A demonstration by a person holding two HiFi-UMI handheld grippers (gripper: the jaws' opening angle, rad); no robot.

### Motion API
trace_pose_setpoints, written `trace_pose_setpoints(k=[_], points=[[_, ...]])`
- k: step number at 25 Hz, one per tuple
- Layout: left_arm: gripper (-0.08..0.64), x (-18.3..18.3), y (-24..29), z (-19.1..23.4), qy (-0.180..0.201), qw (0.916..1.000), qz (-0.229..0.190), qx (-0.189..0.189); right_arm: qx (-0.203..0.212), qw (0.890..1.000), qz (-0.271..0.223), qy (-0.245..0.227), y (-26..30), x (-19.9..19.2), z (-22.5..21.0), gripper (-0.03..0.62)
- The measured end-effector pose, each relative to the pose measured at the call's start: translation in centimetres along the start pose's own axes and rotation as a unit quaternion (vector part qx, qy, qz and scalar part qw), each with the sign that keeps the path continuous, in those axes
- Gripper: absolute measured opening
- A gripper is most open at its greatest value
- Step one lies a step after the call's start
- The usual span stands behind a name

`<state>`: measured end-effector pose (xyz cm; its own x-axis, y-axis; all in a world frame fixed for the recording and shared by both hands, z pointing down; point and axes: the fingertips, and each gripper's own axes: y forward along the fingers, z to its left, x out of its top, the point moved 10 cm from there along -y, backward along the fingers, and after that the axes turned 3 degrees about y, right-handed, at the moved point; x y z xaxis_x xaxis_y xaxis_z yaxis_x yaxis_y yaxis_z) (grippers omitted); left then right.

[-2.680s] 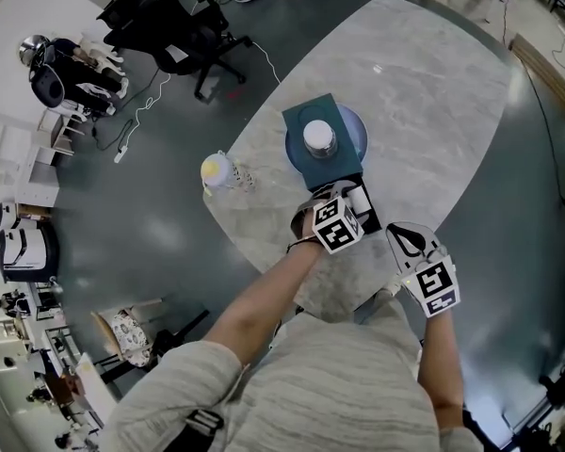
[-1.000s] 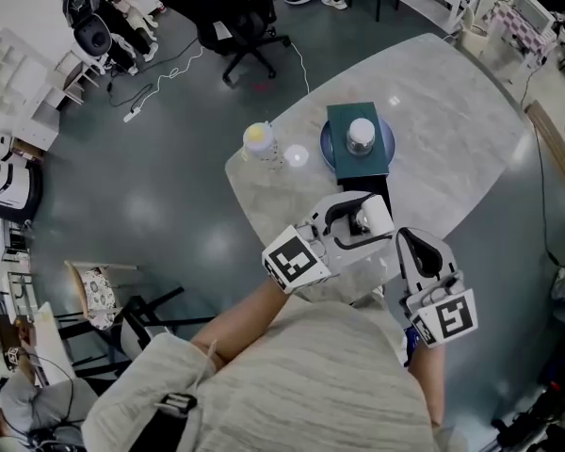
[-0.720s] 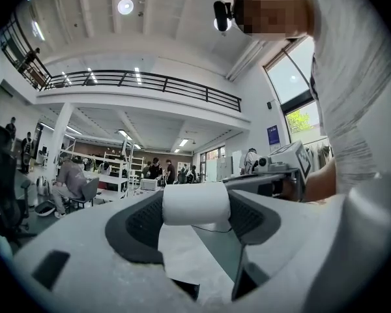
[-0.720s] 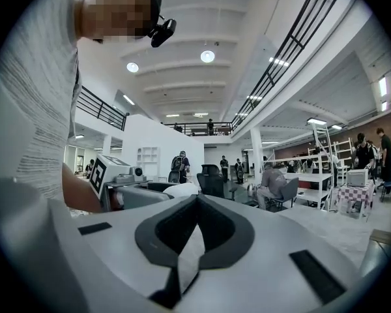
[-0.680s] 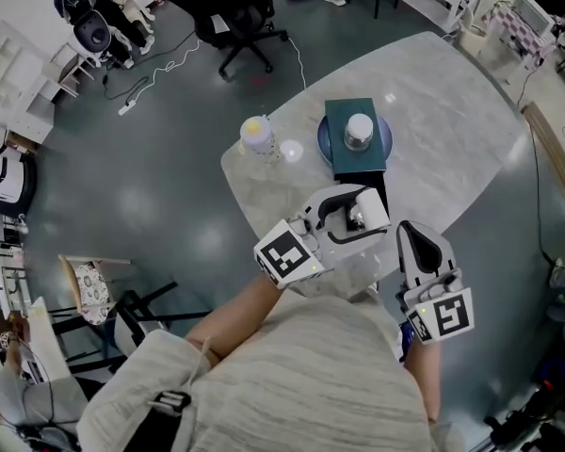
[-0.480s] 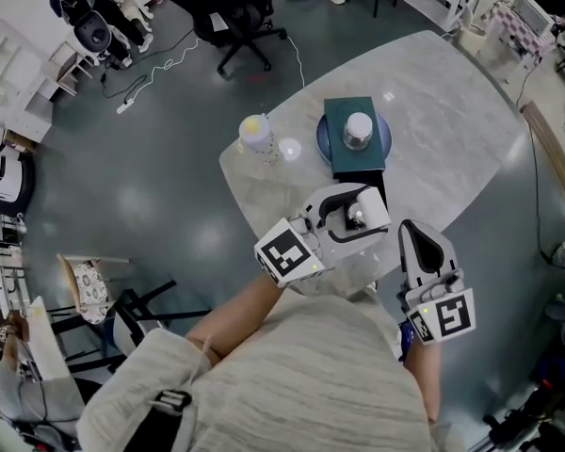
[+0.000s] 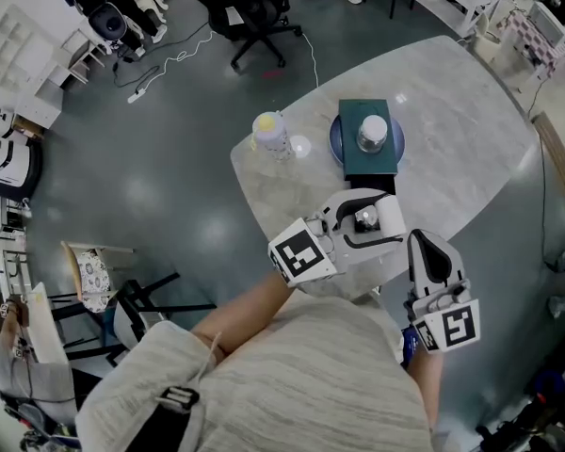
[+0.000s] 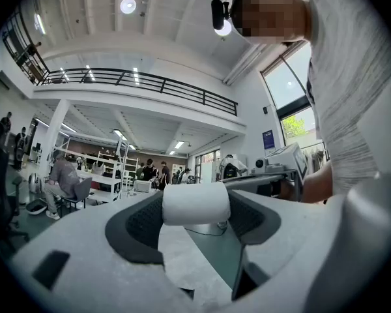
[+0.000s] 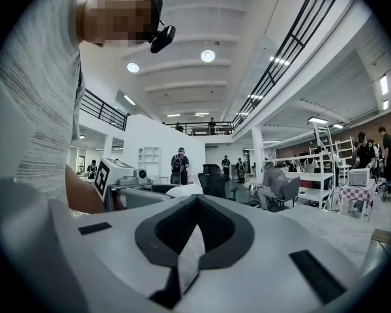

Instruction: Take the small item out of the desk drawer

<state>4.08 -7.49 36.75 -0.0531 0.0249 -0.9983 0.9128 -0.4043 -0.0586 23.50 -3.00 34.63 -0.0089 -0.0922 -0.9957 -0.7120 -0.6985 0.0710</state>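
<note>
A small white cylinder [image 8: 195, 203] sits crosswise between the dark pads [image 8: 140, 223] of my left gripper [image 7: 363, 220], which is shut on it and held above the table's near edge. The head view shows the same white item [image 7: 366, 218] between the jaws. The dark teal drawer box [image 7: 366, 119] stands beyond it on a blue plate [image 7: 337, 141], and its dark lower part [image 7: 386, 185] reaches toward me. My right gripper [image 7: 425, 246] is lower right of the left one, off the table's edge. Its jaws meet in the right gripper view [image 9: 194, 206] with nothing between them.
A white jar [image 7: 372, 134] stands on the teal box. A bottle with a yellow cap [image 7: 268, 131] and a small clear lid [image 7: 299, 145] are at the marble table's [image 7: 461, 111] left edge. An office chair [image 7: 250, 3] stands on the floor beyond.
My left gripper has come back from the drawer with the white item in it and now holds almost still. The right gripper stays shut and has drifted slightly down.
</note>
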Motion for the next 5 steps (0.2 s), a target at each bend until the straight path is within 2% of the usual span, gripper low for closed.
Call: trace_pose_setpoints(k=[5], points=[[0.305, -0.09, -0.02, -0.03, 0.014, 0.9998, 0.001, -0.013, 0.000, 1.000, 0.003, -0.001, -0.16, -0.02, 0.20, 0.008]])
